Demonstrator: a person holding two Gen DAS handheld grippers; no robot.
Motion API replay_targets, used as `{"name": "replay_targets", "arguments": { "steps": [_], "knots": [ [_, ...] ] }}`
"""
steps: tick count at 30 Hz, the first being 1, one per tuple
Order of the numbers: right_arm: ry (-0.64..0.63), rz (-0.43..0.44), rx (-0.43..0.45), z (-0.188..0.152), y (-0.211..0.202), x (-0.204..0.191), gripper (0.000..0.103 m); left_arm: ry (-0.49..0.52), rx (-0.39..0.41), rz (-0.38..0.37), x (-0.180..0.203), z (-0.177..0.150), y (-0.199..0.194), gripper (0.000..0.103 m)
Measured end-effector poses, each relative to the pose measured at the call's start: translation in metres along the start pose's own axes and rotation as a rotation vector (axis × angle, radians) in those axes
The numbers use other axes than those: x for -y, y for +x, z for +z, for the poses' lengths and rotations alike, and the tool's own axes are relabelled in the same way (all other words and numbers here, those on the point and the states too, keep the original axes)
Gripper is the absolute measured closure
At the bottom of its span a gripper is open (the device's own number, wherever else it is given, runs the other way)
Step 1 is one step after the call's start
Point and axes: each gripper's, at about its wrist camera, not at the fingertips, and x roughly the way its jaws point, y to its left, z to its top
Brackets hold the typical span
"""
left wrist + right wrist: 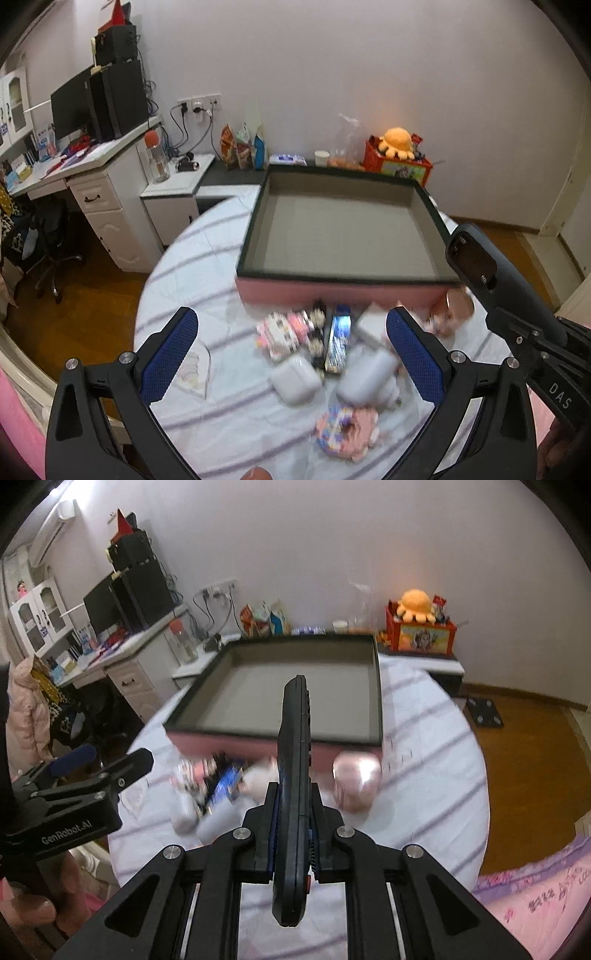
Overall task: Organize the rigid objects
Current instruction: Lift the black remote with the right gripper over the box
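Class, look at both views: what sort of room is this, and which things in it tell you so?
Probably a bedroom or home study: a desk with a monitor, a plush octopus on a shelf, and floral bedding at the edge.

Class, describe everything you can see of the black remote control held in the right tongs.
The remote control is a slim black slab, plastic by its look, held edge-on in the right tongs, whose blue pads clamp its lower part. Small buttons line its right face, with a red one near the bottom end. Its top points toward the empty box. In the left wrist view its back shows an open battery bay with springs.
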Motion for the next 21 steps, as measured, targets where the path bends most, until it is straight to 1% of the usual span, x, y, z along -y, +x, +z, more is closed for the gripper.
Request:
{"name": "replay_targets", "arguments": {
  "steps": [2, 4, 6, 11, 14, 21],
  "knots": [
    [-0.007, 0.0, 0.013, 0.014, 0.005, -0.001, 0.09, -0.006, 0.015, 0.013, -0.004, 0.014, 0.005, 0.0],
    [-0.012, -0.001, 0.021, 0.032, 0.018, -0.001, 0.09, -0.008, 0.022, 0.026, -0.007, 0.028, 0.013, 0.0],
    [-0.016, -0.003, 0.021, 0.043, 0.031, -0.002, 0.09, -0.016, 0.03, 0.035, -0.01, 0.041, 0.023, 0.0],
    [0.01, -0.028, -0.004, 0.07, 0.077, 0.008, 0.09, -0.033, 0.011, 0.03, -0.013, 0.062, 0.063, 0.0],
    [0.021, -0.051, -0.037, 0.078, 0.104, 0.017, 0.09, -0.021, -0.003, 0.033, -0.009, 0.068, 0.087, 0.0],
    [0.046, -0.093, -0.136, 0.078, 0.157, 0.036, 0.09, -0.01, -0.042, 0.028, -0.005, 0.068, 0.128, 0.0]
  ]
}}
